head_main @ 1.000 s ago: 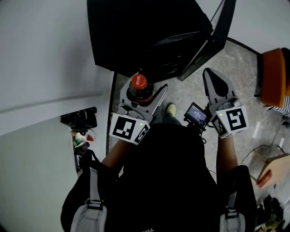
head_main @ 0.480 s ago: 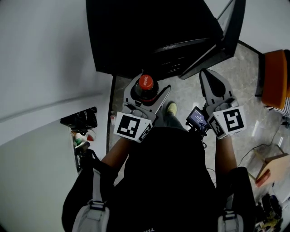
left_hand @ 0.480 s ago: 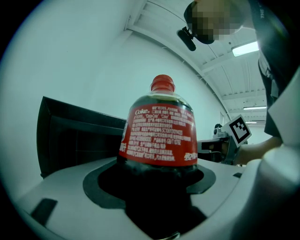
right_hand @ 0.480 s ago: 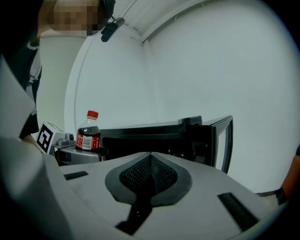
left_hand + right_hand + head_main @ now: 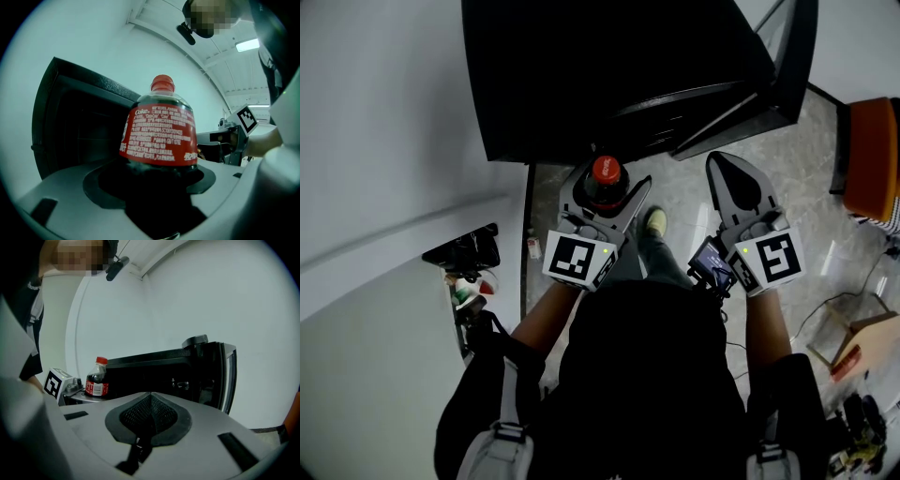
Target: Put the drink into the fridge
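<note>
- The left gripper point(image 5: 611, 187) is clamped on a cola bottle point(image 5: 605, 172). Its jaws stand wide around the dark body below the red label, and the red cap points up.
- The bottle is held upright in the air just in front of the black fridge point(image 5: 609, 66). It is outside the fridge, above the floor.
- The right gripper point(image 5: 727, 176) has its jaws pressed together with nothing between them. It hangs to the right of the bottle, near the fridge door point(image 5: 787, 66).
- The door stands swung open at the fridge's right side, and the inside of the fridge is dark.
- The floor point(image 5: 680, 202) is pale grey marbled stone with a slight shine.
- A plain white wall point(image 5: 384, 112) runs to the left of the fridge and behind it.
- The person's shoe point(image 5: 654, 223) shows on the floor between the two grippers.
- Along the right edge are an orange object point(image 5: 870, 155), a cardboard box point(image 5: 862, 342) and a thin cable point(image 5: 825, 314) lying on the floor.
- The left gripper view shows a white ceiling with a lit strip light point(image 5: 247, 45).
</note>
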The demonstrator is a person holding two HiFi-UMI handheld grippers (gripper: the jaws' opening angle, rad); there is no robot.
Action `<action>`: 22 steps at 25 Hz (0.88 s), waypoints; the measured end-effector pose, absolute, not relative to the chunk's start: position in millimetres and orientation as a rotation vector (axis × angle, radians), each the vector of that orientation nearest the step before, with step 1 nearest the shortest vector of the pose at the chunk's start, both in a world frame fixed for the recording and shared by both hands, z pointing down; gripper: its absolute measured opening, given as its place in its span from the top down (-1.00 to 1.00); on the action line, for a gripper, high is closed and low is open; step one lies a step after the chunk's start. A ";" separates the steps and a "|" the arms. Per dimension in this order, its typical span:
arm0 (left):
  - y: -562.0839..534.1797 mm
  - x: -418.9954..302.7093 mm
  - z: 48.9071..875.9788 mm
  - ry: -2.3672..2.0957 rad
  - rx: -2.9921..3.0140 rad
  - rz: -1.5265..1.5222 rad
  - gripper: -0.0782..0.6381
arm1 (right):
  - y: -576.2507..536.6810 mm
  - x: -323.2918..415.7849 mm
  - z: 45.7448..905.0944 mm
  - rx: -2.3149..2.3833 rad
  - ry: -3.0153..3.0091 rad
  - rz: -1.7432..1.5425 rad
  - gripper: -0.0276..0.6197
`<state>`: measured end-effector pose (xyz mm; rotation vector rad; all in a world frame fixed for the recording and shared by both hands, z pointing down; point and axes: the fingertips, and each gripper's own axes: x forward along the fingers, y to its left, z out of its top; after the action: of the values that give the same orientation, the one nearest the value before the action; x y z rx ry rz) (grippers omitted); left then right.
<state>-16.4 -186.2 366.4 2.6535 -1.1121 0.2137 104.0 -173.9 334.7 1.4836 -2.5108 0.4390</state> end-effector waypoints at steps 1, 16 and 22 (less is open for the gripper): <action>-187.5 -17.4 371.6 -1.117 2.648 0.220 -0.19 | -174.4 103.3 338.0 1.482 -2.512 0.446 0.89; -215.3 -24.2 430.7 -1.208 2.571 0.288 -0.19 | -190.9 100.3 379.9 1.451 -2.516 0.528 0.89; -223.0 -30.8 453.3 -1.267 2.506 0.289 -0.18 | -189.6 92.8 396.7 1.425 -2.528 0.571 0.89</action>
<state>-30.8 -223.0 453.3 2.5061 -1.2669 0.2895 92.8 -189.6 396.7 1.4255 -2.5278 0.5706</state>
